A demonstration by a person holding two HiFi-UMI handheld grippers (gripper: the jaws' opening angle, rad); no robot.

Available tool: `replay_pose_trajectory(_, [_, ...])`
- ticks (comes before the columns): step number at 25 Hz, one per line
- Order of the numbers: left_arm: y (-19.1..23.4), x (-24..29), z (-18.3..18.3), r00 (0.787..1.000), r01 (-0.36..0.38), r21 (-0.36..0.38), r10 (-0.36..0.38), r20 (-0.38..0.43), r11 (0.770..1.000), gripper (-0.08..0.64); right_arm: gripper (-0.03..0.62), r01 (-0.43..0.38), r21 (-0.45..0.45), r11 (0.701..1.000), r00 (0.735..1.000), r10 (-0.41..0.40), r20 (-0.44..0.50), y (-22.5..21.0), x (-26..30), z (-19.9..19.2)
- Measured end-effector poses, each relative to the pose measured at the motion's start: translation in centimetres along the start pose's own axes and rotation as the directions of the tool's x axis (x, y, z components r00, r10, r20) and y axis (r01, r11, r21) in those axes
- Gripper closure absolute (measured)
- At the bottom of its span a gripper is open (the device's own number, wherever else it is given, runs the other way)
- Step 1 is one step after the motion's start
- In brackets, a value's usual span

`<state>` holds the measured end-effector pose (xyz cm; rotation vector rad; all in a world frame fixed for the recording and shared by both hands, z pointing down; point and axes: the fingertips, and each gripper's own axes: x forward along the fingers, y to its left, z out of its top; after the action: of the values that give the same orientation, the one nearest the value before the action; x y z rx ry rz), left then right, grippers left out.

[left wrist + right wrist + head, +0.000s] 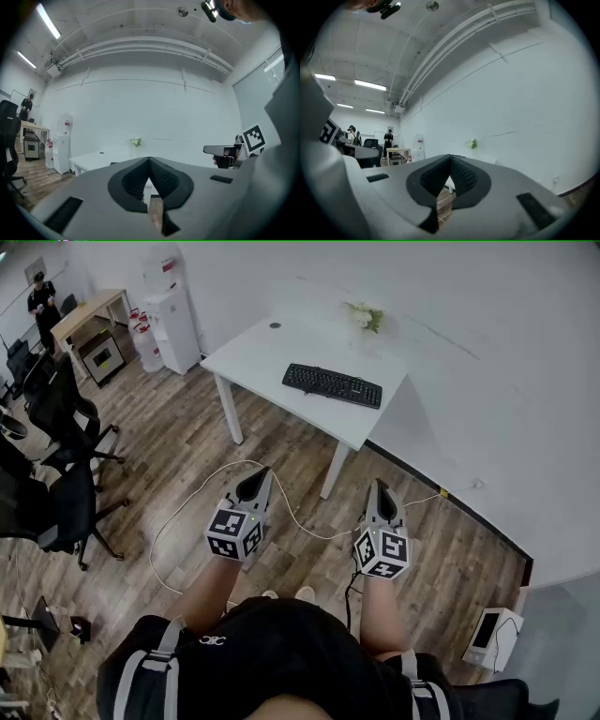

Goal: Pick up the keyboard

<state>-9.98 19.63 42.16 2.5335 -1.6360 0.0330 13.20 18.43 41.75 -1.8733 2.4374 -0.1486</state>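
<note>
Currently black keyboard (pixel 332 385) lies on white tabletop (pixel 262 352), at our 12 o'clock, well apart from us. We hold left tool (pixel 255 484) and right tool (pixel 382 498) level, both jaws closed, nothing gripped.

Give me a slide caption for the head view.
Left hand-held gripper and right hand-held gripper, both shut, facing keyboard on white table.

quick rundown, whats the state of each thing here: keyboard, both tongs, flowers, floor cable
keyboard: flat on the white table, untouched, not yet picked up
left tongs: shut, empty, level, short of the table
right tongs: shut, empty, level, short of the table
flowers: standing at the table's far edge
white cable: lying loose on the wood floor
</note>
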Motion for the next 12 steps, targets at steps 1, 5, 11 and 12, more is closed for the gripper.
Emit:
replay_pose_trajectory(1, [0.02,-0.13,0.04,1.000,-0.005,0.000,0.005,0.002,1.000,0.560,0.589,0.001,0.001,1.000,1.000,-0.001,0.001,-0.04,-0.25,-0.02])
replay_pose_trajectory(5, [0.17,-0.38,0.29,1.000,-0.015,0.006,0.015,0.007,1.000,0.560,0.589,0.002,0.001,1.000,1.000,-0.002,0.007,0.00,-0.41,0.11])
replay_pose_trajectory(11, [0.77,-0.21,0.15,1.000,-0.003,0.010,0.003,0.001,1.000,0.560,0.589,0.002,0.002,1.000,1.000,-0.002,0.003,0.73,0.06,-0.17])
replay_pose_trajectory(12, [0.94,-0.16,0.17,1.000,0.000,0.009,0.000,0.001,1.000,0.560,0.589,0.004,0.003,1.000,1.000,-0.004,0.007,0.88,0.16,-0.10])
